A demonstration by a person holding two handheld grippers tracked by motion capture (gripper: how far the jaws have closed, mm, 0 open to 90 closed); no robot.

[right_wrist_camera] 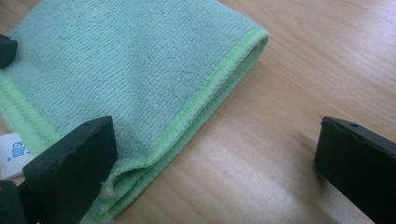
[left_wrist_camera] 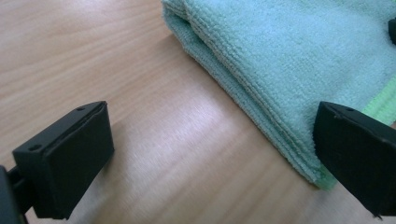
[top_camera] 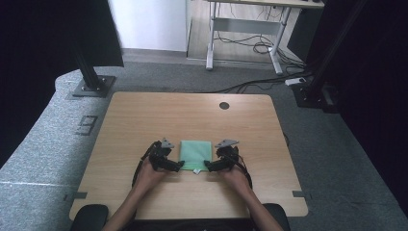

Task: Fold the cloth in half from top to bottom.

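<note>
A folded green cloth (top_camera: 195,153) lies on the wooden table (top_camera: 144,115), near its front middle. My left gripper (top_camera: 179,166) is at the cloth's near left corner, open, with one jaw over the cloth (left_wrist_camera: 289,60) edge and the other over bare wood. My right gripper (top_camera: 208,166) is at the near right corner, open, one jaw above the cloth (right_wrist_camera: 130,70) and one over the table. A white label (right_wrist_camera: 13,151) sticks out from the cloth's near edge. Neither gripper grips anything.
A round cable hole (top_camera: 224,105) sits near the table's far edge. Dark frame posts (top_camera: 89,72) stand on the carpet at the back left and back right. A desk with cables (top_camera: 250,43) stands farther back.
</note>
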